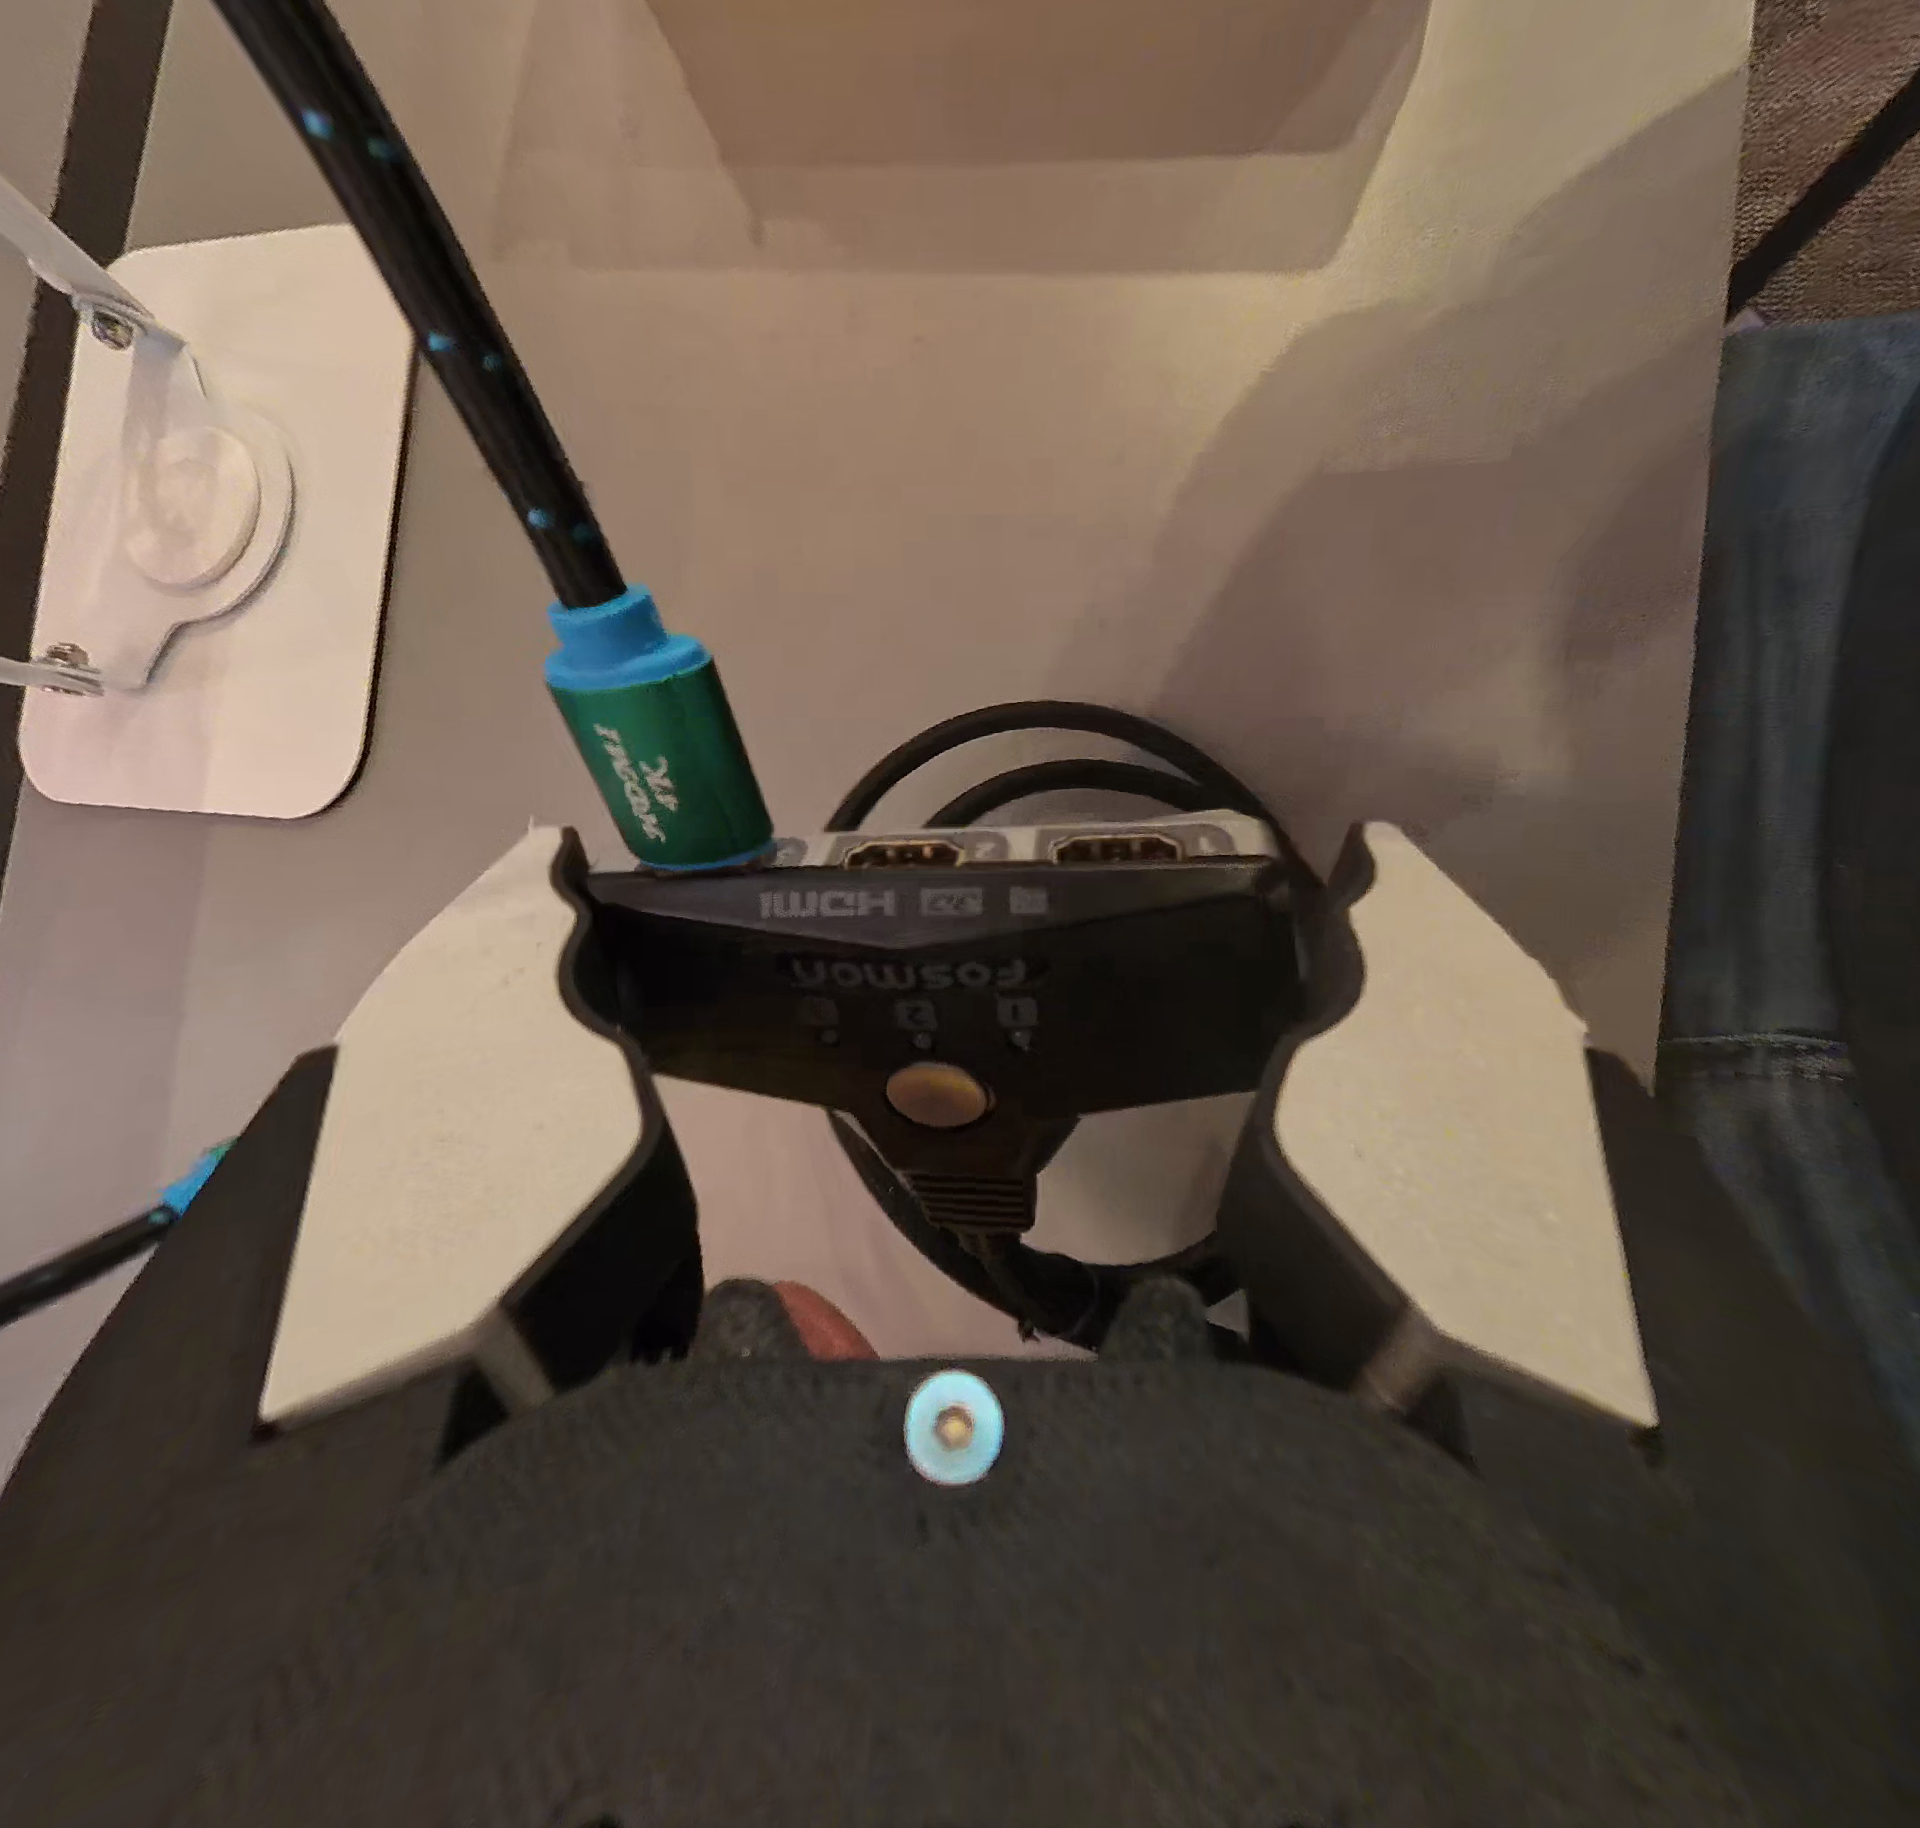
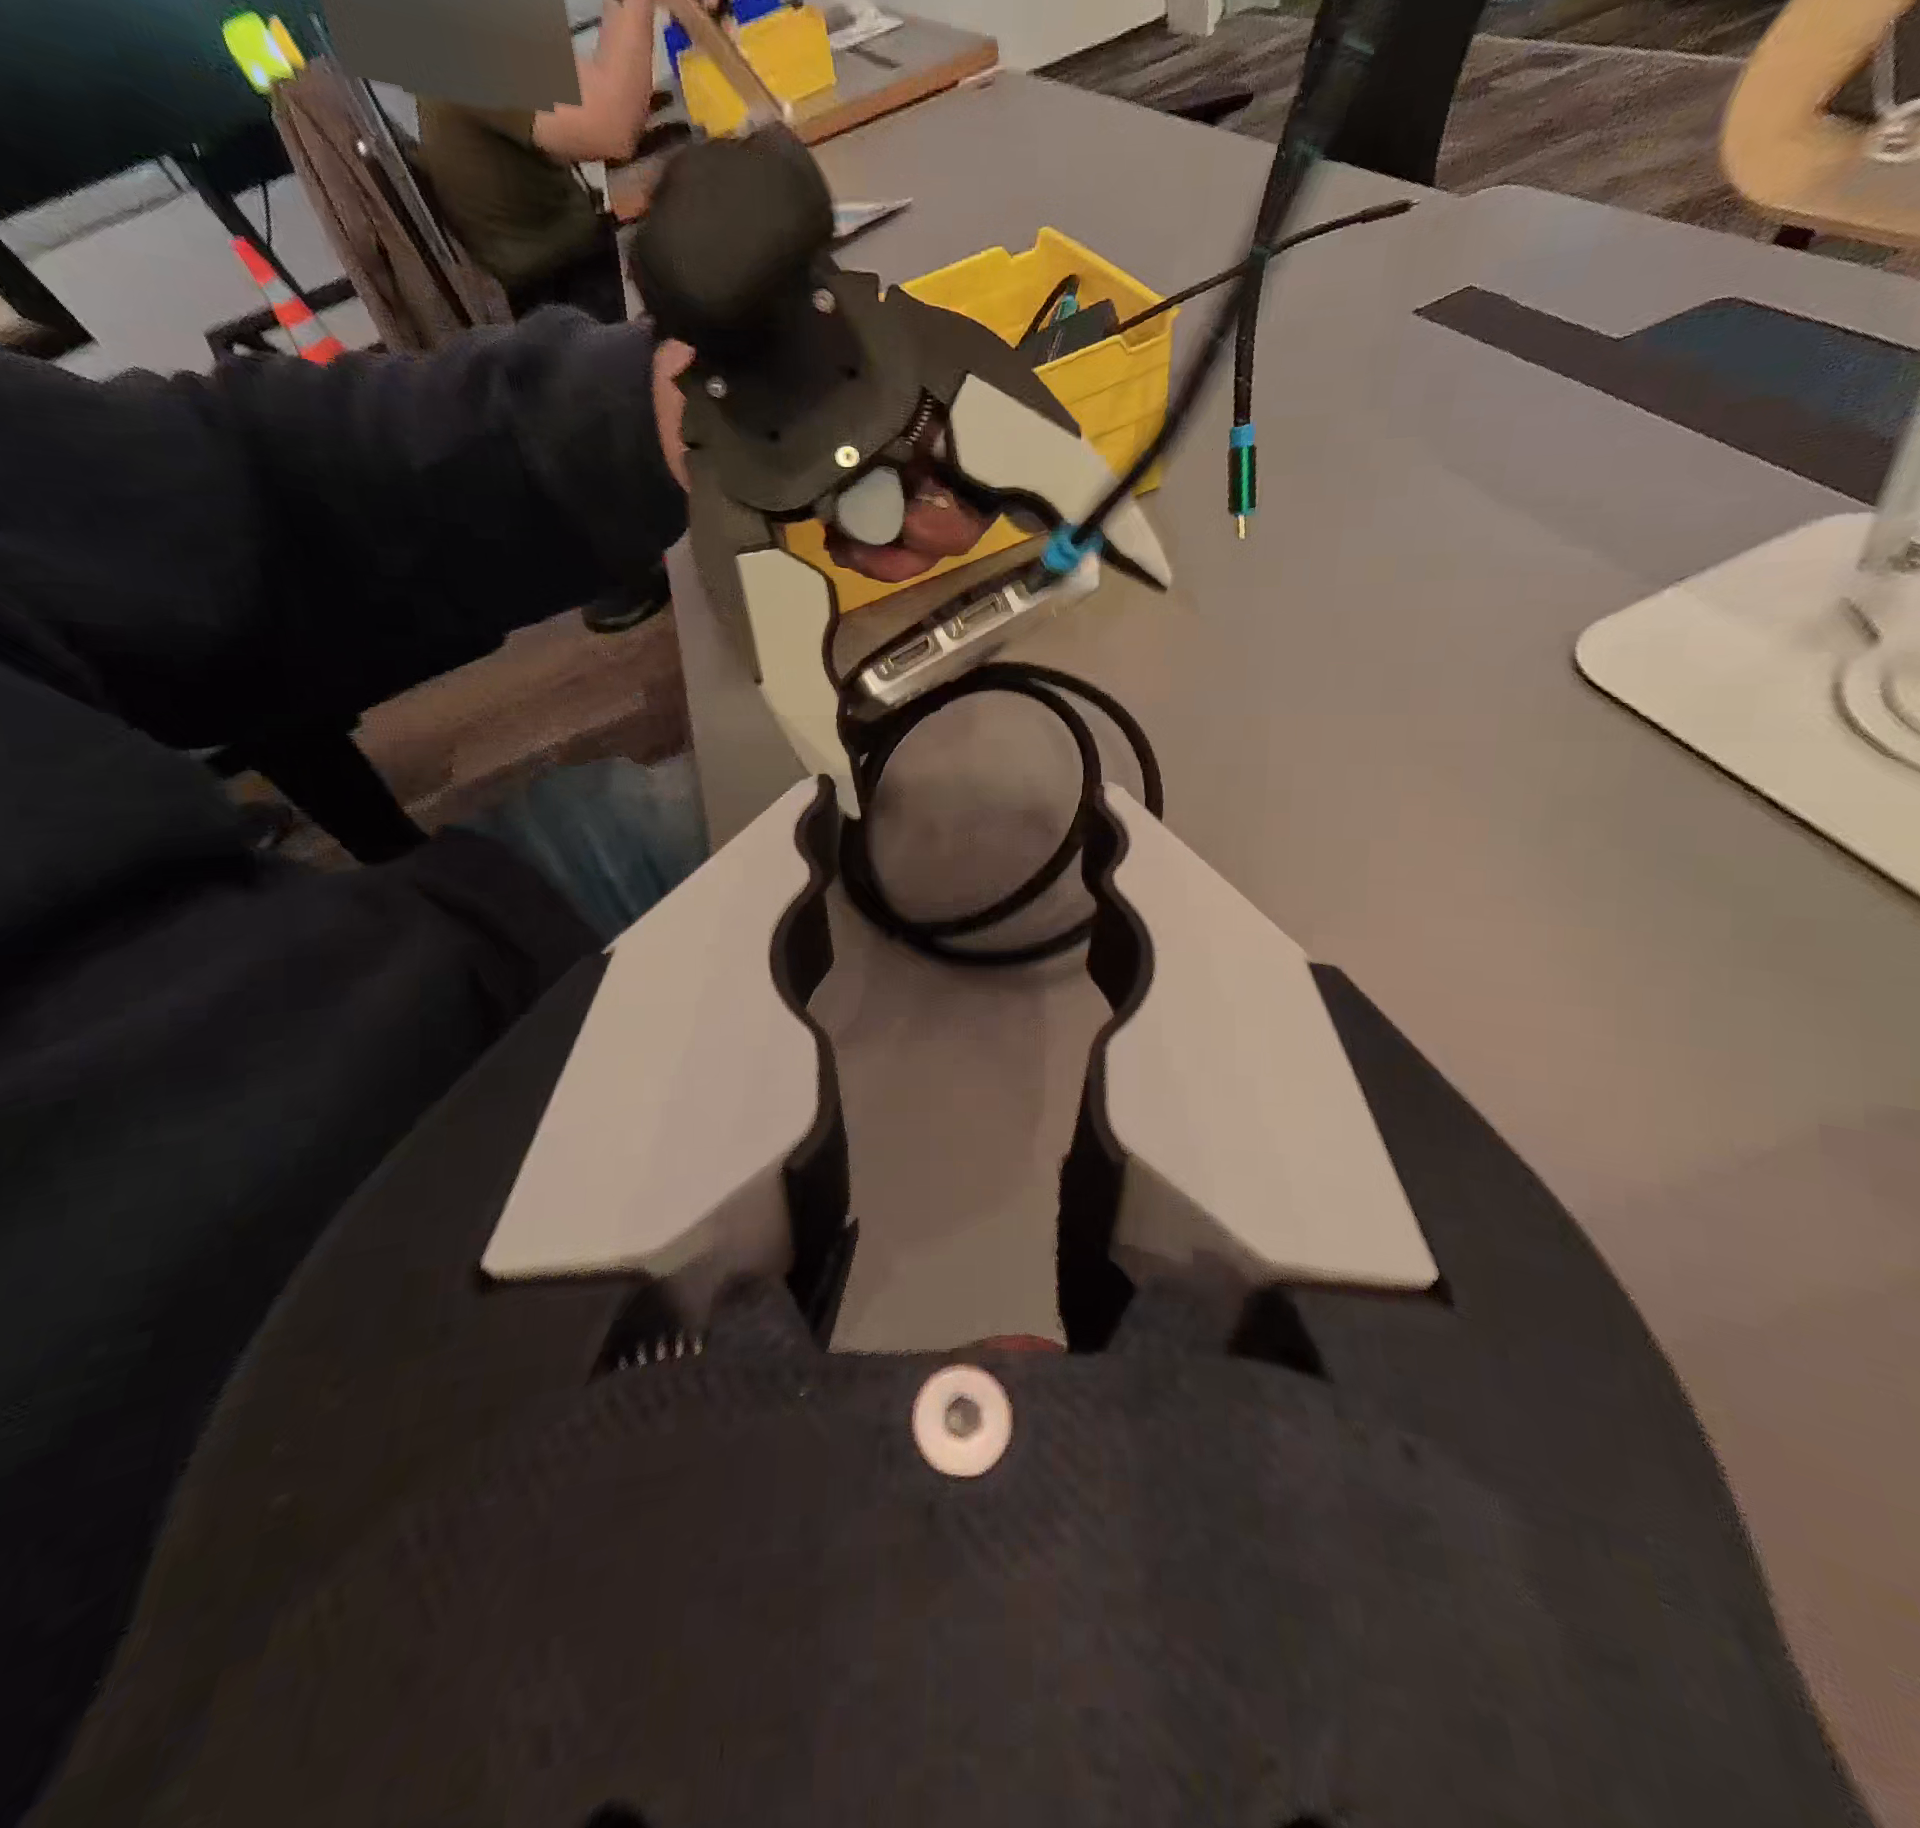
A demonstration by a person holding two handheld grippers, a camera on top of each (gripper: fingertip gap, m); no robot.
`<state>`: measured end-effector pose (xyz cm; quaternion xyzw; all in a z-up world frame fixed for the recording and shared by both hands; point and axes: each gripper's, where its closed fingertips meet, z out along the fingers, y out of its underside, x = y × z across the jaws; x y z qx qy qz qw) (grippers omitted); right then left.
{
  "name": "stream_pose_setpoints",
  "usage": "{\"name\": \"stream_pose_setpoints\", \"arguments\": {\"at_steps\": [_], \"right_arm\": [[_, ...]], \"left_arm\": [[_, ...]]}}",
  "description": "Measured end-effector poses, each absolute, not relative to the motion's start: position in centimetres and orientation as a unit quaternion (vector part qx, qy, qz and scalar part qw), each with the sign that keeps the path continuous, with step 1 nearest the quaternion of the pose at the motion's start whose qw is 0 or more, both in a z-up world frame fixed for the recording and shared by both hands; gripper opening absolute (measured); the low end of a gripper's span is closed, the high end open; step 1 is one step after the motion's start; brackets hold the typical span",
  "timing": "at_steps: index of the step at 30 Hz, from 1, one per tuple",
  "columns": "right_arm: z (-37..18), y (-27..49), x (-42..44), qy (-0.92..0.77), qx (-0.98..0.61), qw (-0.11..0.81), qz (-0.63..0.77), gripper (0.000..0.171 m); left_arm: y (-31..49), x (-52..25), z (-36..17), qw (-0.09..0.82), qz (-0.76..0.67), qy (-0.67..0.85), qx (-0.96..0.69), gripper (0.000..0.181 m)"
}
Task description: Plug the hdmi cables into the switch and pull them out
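Left tongs (image 1: 951, 895) clamp the switch (image 1: 935, 968) — one cable (image 1: 655, 739) plugged in.

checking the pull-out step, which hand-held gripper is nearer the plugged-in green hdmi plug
Left. The left hand-held gripper is clamped on the switch that the green plug sits in, beside one fingertip. The right hand-held gripper is open, empty, short of the switch.

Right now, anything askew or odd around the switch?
Yes. The green-shelled HDMI plug sits tilted in the end port of the black HDMI switch, which the left gripper clamps; the other two ports are empty. A second green plug dangles free in mid-air.
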<state>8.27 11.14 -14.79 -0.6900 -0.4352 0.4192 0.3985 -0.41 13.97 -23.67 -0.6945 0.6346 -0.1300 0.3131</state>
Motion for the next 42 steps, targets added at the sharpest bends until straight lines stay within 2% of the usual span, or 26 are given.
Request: {"name": "stream_pose_setpoints", "arguments": {"at_steps": [5, 12, 15, 20, 22, 24, 25, 26, 27, 32, 40, 42], "right_arm": [[-18.0, 13.4, 2.2, -0.499, -0.665, 0.391, 0.396, 0.058], [-18.3, 13.9, -0.9, -0.519, -0.596, 0.412, 0.453, 0.058], [-19.3, 13.1, -1.8, -0.547, -0.581, 0.396, 0.455, 0.049], [-19.9, 12.8, -2.4, -0.568, -0.559, 0.395, 0.457, 0.007], [-19.9, 13.0, -2.5, -0.568, -0.555, 0.399, 0.458, 0.003], [-20.2, 13.1, -2.5, -0.569, -0.56, 0.394, 0.455, 0.008], [-20.3, 13.6, -2.4, -0.567, -0.566, 0.402, 0.443, 0.017], [-20.3, 13.9, -2.3, -0.565, -0.567, 0.411, 0.436, 0.038], [-20.1, 13.8, -2.1, -0.566, -0.561, 0.415, 0.439, 0.031], [-20.6, 13.5, -2.0, -0.573, -0.558, 0.398, 0.449, 0.039], [-20.6, 13.0, -1.8, -0.546, -0.533, 0.408, 0.502, 0.027], [-20.7, 12.9, -1.8, -0.549, -0.533, 0.41, 0.496, 0.03]], "left_arm": [[13.6, -0.1, -23.3, 0.328, -0.136, 0.629, -0.691, 0.128], [12.0, 0.5, -24.8, 0.316, -0.151, 0.638, -0.686, 0.128], [11.2, 1.0, -25.6, 0.31, -0.155, 0.648, -0.679, 0.128], [10.4, 1.3, -26.4, 0.295, -0.169, 0.66, -0.67, 0.128], [10.2, 1.2, -26.4, 0.293, -0.177, 0.662, -0.667, 0.129], [10.4, 1.0, -26.5, 0.292, -0.177, 0.662, -0.668, 0.128], [10.6, 0.9, -26.5, 0.291, -0.177, 0.662, -0.668, 0.128], [10.5, 0.8, -26.5, 0.29, -0.181, 0.663, -0.666, 0.128], [10.6, 0.9, -26.4, 0.291, -0.185, 0.662, -0.665, 0.128], [10.3, 1.0, -26.1, 0.291, -0.209, 0.662, -0.658, 0.128], [10.6, 1.2, -25.9, 0.301, -0.22, 0.652, -0.66, 0.127], [10.6, 1.3, -25.7, 0.302, -0.229, 0.648, -0.66, 0.127]]}}
